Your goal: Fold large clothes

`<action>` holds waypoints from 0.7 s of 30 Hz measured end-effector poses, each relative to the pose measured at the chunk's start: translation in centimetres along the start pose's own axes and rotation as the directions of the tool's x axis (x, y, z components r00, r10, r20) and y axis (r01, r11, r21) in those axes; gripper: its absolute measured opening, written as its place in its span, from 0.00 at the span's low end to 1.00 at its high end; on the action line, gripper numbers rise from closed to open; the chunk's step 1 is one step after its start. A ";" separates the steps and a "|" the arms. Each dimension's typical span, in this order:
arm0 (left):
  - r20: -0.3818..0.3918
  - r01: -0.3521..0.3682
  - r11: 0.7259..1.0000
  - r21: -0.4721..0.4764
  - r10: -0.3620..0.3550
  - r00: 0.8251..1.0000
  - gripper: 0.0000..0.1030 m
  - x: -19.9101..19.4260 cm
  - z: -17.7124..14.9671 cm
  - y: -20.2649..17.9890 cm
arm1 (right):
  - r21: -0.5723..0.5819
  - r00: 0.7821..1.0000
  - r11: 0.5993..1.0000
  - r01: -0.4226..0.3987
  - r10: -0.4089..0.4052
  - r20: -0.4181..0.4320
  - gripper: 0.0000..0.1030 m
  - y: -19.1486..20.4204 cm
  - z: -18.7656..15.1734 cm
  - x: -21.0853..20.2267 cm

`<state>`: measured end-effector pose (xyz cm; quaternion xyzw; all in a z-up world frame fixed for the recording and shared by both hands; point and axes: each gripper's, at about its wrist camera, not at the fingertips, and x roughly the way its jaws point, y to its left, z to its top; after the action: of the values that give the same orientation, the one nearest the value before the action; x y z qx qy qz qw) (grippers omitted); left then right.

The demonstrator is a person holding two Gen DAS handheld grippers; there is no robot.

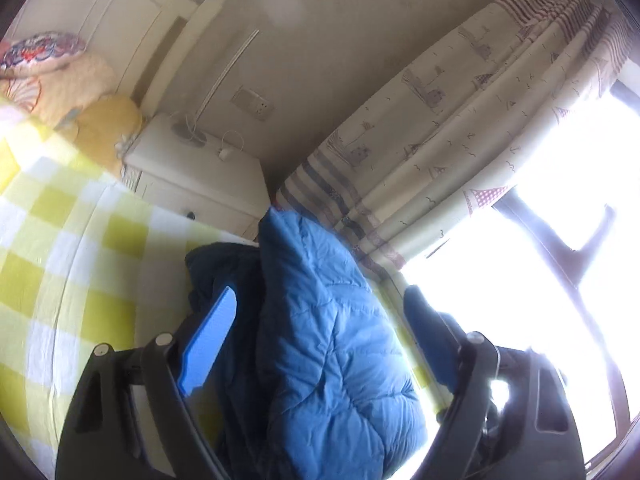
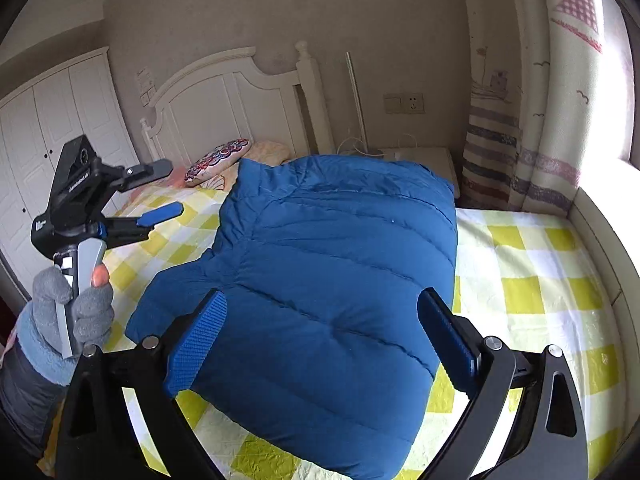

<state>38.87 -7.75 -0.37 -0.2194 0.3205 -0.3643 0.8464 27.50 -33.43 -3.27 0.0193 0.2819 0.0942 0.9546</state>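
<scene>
While the blue puffer jacket (image 2: 320,280) lies folded on the checked bed (image 2: 540,280), the right hand-held gripper (image 2: 324,336) hovers wide over it; the left hand-held gripper (image 1: 320,320) gapes wide too, holding nothing.

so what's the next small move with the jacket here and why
Probably bring the right tongs down onto the near edge of the jacket and close on it. Both tongs are open and hold nothing. The jacket lies in a puffy bundle on the bed, and the left tongs are off to its side, apart from it.
</scene>
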 end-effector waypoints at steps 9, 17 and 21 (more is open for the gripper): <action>-0.291 -0.199 0.953 0.230 0.262 0.920 0.93 14.8 1.1 0.1 | -0.437 0.988 0.899 -0.010 -0.058 -0.143 0.73 12.2 -3.6 6.5; -0.167 0.067 0.975 -0.213 -0.104 0.980 0.92 11.2 -1.0 10.5 | -0.649 0.967 0.752 0.115 -0.233 -0.099 0.87 15.1 -7.3 9.6; -0.032 0.212 0.869 -0.448 -0.253 0.967 0.91 9.6 -2.2 13.9 | -0.667 0.959 0.729 0.155 -0.272 -0.074 0.88 15.2 -7.7 9.9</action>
<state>49.04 -6.40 -13.96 -0.4256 0.4034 -0.3911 0.7094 28.89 -16.71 -13.64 -0.3565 0.3099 0.0773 0.8780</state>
